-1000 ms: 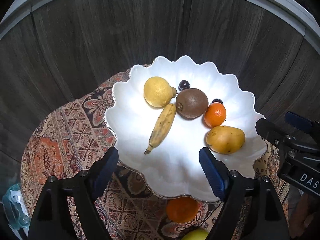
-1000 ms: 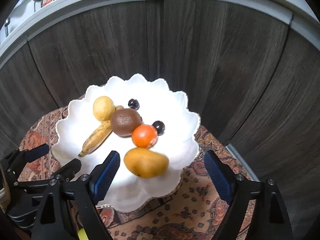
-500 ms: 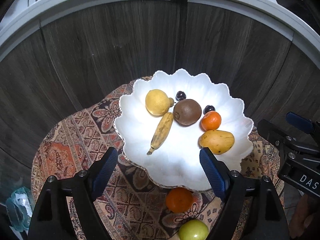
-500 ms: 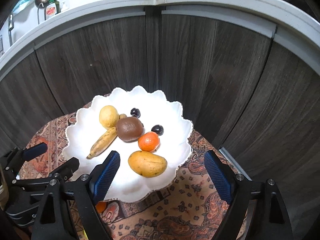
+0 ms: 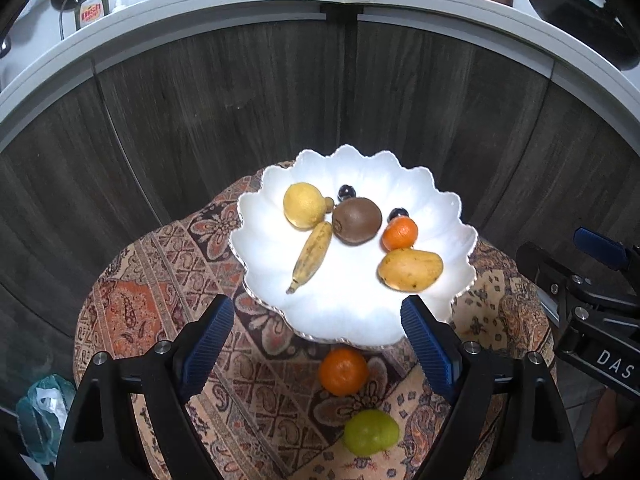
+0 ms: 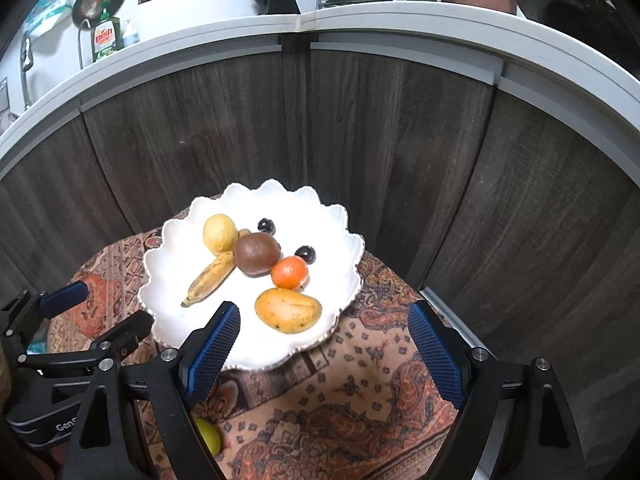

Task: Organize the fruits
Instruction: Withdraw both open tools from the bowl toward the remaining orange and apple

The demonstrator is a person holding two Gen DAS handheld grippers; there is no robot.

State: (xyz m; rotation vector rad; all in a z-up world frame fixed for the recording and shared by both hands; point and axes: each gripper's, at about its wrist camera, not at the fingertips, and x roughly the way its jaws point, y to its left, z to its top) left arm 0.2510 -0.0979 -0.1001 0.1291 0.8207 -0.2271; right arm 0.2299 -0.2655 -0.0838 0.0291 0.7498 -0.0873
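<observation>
A white scalloped plate point(image 5: 352, 316) point(image 6: 172, 312) stands on a patterned cloth. On it lie a lemon point(image 5: 304, 205), a banana point(image 5: 313, 255), a kiwi point(image 5: 357, 220), a small orange point(image 5: 400, 233), a mango point(image 5: 410, 269) and two dark grapes point(image 5: 346, 191). A second orange point(image 5: 343, 370) and a green fruit point(image 5: 371, 432) rest on the cloth in front of the plate. My left gripper point(image 5: 318, 350) hangs open above the plate's near edge, nothing between its fingers. My right gripper point(image 6: 324, 354) is open too, over the plate's right rim and the cloth, empty.
The cloth point(image 5: 160, 300) covers a small round table in front of dark wood cabinet doors point(image 5: 240, 100). A white counter point(image 6: 360, 20) above them carries dish soap, pots and a knife block. A plastic bag point(image 5: 40, 416) lies low at the left.
Both grippers have pulled back and up from the plate, so it looks smaller. The second orange and the green fruit on the cloth have come into the left wrist view.
</observation>
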